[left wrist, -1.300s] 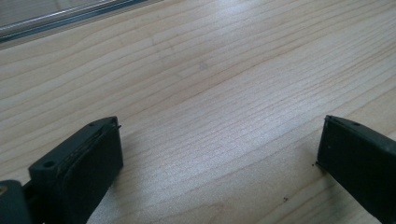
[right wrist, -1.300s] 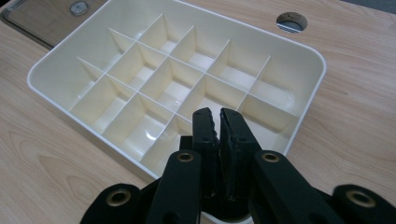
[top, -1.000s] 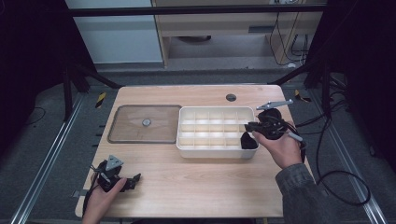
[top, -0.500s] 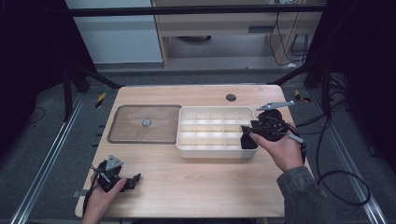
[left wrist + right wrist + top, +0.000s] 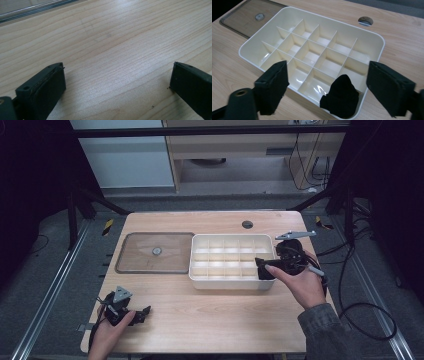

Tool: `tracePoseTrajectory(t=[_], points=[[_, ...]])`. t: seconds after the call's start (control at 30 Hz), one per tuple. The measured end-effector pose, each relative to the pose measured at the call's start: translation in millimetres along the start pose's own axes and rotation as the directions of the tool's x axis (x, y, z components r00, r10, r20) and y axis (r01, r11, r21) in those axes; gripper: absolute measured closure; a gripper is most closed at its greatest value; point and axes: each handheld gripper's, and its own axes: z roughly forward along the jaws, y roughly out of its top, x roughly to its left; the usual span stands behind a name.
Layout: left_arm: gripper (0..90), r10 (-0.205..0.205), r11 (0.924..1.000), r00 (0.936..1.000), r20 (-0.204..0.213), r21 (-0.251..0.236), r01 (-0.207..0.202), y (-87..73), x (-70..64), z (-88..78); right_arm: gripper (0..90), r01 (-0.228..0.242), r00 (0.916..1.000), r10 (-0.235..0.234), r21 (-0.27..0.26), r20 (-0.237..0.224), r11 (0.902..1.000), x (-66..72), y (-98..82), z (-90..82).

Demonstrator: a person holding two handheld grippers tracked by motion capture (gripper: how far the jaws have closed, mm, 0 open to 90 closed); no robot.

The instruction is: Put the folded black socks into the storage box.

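A white compartment box (image 5: 227, 237) (image 5: 372, 37) stands at the middle of the wooden table. A crumpled black piece (image 5: 342, 97) (image 5: 263, 270) lies in its near right corner compartment and rises over the rim. My right gripper (image 5: 329, 75) (image 5: 266, 268) hovers at that corner. Its jaws have just been opening and now stand wide on either side of the black piece without touching it. My left gripper (image 5: 142, 312) (image 5: 117, 75) rests open on the bare wood at the near left, with nothing between its jaws.
A flat brown-tinted lid (image 5: 155, 252) (image 5: 249, 12) with a round knob lies left of the box. A cable hole (image 5: 247, 224) (image 5: 365, 20) sits behind the box. Dark floor and metal rails surround the table.
The right gripper's jaws have spread apart at the box's near right corner, and the black piece now lies free in that compartment. The left hand has not moved.
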Motion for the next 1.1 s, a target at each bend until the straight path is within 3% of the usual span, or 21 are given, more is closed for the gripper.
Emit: tracePoseTrajectory(t=[0.1,0.33,0.57,0.67,0.87,1.1], points=[[0.0,0.000,1.0000,1.0000,0.000,0.000,0.000,0.0,0.0,0.0,7.1,0.007,1.0000,-0.007,-0.018,-0.001,0.9998,-1.3,-3.3,-4.5],[0.0,0.002,1.0000,1.0000,-0.001,0.001,-0.002,0.0,0.0,-0.1,6.2,0.020,0.9998,-0.021,-0.061,-0.008,0.9979,-7.7,-16.0,-17.3],[0.0,0.002,1.0000,1.0000,-0.001,0.000,-0.002,-0.1,0.0,-0.1,8.8,0.013,0.9999,-0.012,-0.061,0.012,0.9980,-15.3,-31.2,-22.9],[0.0,0.002,1.0000,1.0000,-0.001,0.001,-0.002,-0.1,0.0,-0.1,14.8,0.016,0.9992,-0.013,-0.068,0.039,0.9976,-19.2,-39.4,-24.2],[0.0,0.003,1.0000,1.0000,-0.001,0.001,-0.003,0.0,0.0,-0.1,10.5,0.012,0.9989,-0.010,-0.053,0.045,0.9985,-24.1,-56.9,-22.9],[0.0,0.003,1.0000,1.0000,-0.002,0.003,-0.003,0.0,0.0,-0.3,9.7,0.040,0.9973,-0.036,-0.058,0.064,0.9975,-28.5,-79.0,-18.6]])
